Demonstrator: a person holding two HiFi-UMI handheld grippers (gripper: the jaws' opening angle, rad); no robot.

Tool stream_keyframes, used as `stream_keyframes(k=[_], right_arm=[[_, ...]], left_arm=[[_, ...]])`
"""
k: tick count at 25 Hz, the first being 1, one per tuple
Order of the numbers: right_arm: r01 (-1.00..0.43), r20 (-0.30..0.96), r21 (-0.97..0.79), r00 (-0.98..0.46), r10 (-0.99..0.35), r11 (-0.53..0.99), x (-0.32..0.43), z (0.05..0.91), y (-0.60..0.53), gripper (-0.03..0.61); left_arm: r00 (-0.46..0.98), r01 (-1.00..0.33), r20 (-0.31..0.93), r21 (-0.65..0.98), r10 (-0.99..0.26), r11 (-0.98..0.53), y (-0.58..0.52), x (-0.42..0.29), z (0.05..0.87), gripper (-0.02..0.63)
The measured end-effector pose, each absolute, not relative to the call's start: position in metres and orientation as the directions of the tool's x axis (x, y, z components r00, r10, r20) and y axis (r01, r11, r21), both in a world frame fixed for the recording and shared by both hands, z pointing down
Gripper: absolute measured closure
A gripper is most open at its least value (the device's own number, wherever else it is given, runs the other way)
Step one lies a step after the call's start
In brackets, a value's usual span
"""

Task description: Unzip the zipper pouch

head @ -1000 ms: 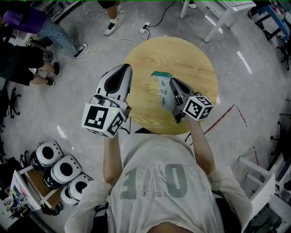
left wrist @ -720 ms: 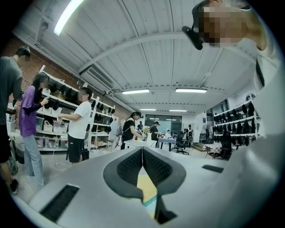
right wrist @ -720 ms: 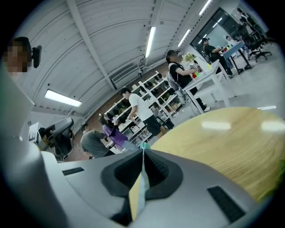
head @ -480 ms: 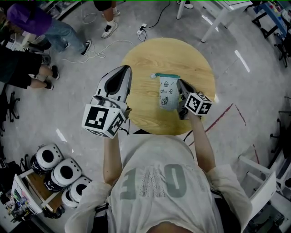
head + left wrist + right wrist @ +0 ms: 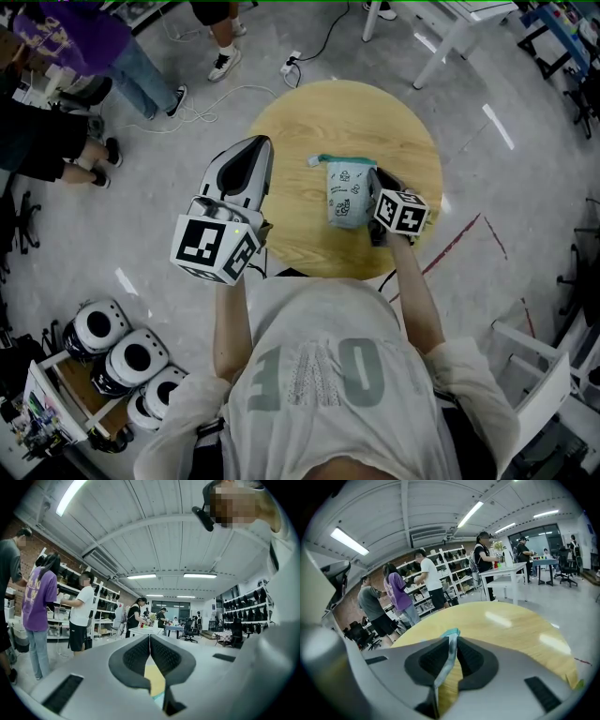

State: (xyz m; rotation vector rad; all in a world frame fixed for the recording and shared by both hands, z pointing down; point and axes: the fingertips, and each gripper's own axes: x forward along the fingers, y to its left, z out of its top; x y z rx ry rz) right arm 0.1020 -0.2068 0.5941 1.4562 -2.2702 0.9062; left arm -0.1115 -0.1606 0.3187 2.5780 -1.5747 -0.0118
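Pinching the right-hand edge of the zipper pouch (image 5: 446, 660) with the right gripper (image 5: 452, 641), jaws pressed down onto the thin fabric, with only a flattened fold passing between the pads. Gripping low and from the side, probably to anchor the bag against sliding once the zip is being pulled. Leaving the teal zipper band (image 5: 451, 633) poking out just past the tips, free of the pads, so presumably reachable by the other tool.

Lying flat on the round wooden surface (image 5: 375, 122), seen from the head view: zipper pouch (image 5: 344, 192) near the middle, teal end pointing away from the person, right gripper (image 5: 375, 180) touching its right side.

Holding the left gripper (image 5: 150, 637) with jaws fully together and nothing caught between them. Hovering it raised over the left rim of the surface (image 5: 255, 148), well apart from the pouch and aimed out across the room, not down at the work, seemingly waiting for its turn at the slider.

Judging the unzipping as not yet begun; slider too small to make out.
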Motion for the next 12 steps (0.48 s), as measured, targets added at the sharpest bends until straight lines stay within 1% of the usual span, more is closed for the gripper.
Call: stream_keyframes(k=[1,3,4,7,12], right_arm=[[-0.896,0.559,-0.342,-0.435,-0.706,0.282,0.102,0.596,-0.207,0.525],[-0.9,0.568,-0.339,-0.428,-0.703,0.274,0.102,0.598,-0.206,0.379],[-0.901,0.568,-0.338,-0.425,-0.705,0.272,0.101,0.597,-0.206,0.365],[-0.906,0.564,-0.325,-0.416,-0.713,0.271,0.102,0.594,-0.206,0.362],[-0.922,0.557,-0.29,-0.38,-0.738,0.256,0.106,0.585,-0.211,0.337]], left_arm=[[0.459,-0.886,0.057,0.107,-0.887,-0.451,-0.16,-0.112,0.319,0.588],[0.458,-0.886,0.058,0.106,-0.887,-0.451,-0.159,-0.113,0.319,0.588],[0.458,-0.886,0.057,0.105,-0.887,-0.451,-0.159,-0.114,0.318,0.588],[0.459,-0.886,0.053,0.102,-0.887,-0.452,-0.158,-0.114,0.316,0.588],[0.463,-0.884,0.049,0.1,-0.885,-0.457,-0.159,-0.113,0.317,0.588]])
